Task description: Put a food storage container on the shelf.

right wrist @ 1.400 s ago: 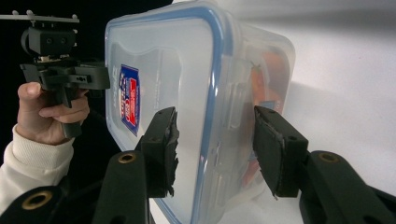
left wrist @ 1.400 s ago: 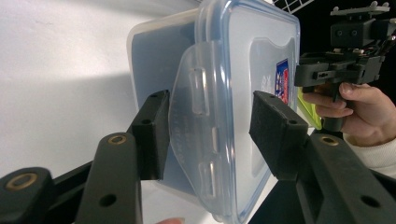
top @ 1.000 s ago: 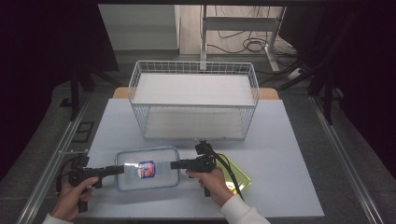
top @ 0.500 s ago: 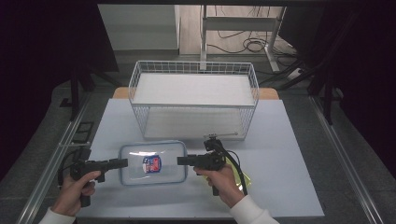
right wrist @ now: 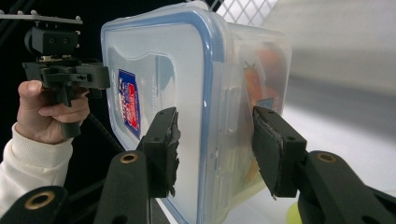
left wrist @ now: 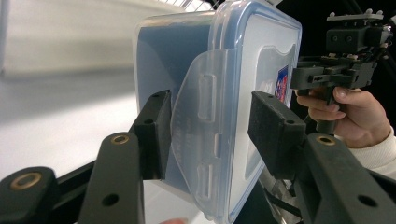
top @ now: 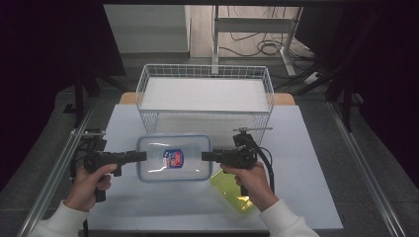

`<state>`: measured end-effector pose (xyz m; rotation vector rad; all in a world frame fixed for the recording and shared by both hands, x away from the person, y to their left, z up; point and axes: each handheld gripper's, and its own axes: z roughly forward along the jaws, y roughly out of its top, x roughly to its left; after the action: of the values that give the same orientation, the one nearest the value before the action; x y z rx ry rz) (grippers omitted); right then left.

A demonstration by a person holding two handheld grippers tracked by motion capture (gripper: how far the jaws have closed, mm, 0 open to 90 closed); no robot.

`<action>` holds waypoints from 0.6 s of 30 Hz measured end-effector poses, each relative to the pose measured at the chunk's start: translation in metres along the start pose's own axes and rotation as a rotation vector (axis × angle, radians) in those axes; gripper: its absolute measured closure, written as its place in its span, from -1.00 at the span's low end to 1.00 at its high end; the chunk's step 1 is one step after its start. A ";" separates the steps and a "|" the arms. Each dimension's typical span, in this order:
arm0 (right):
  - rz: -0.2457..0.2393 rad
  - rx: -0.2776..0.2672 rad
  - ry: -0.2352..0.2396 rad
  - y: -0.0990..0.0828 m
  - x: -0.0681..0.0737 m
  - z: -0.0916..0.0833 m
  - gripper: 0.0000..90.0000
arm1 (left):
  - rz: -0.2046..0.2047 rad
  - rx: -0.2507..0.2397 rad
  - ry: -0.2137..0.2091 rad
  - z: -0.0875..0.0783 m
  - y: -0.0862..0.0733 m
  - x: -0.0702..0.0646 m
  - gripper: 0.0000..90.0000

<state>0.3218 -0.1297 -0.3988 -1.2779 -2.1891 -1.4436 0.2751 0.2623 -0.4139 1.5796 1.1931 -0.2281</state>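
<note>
Clear plastic container with a blue-rimmed lid is held level between the two grippers, lifted clear of the white table, near its front edge and in front of the wire basket. The left gripper is clamped on the left short end, over a latch flap; the right gripper is clamped on the right short end (each set of jaws stands part open, with the lid and base between them). Step in hand, as judged: two-handed carry toward the basket. The next move calls for both hands to rise and advance together, keeping the container level, until it clears the basket's front rim. A yellow-green lid lies on the table beneath the right hand, off the path.
</note>
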 end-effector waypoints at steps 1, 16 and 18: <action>-0.004 -0.007 -0.003 0.003 0.001 -0.004 0.17 | 0.005 -0.004 -0.003 0.001 0.004 -0.003 0.12; -0.050 -0.069 -0.028 0.052 0.001 -0.047 0.17 | 0.068 -0.022 -0.024 0.021 0.065 -0.034 0.12; -0.051 -0.078 -0.028 0.058 0.000 -0.051 0.17 | 0.073 -0.023 -0.024 0.023 0.072 -0.037 0.12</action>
<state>0.3524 -0.1637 -0.3371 -1.2838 -2.2192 -1.5539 0.3228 0.2301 -0.3530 1.5928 1.1135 -0.1847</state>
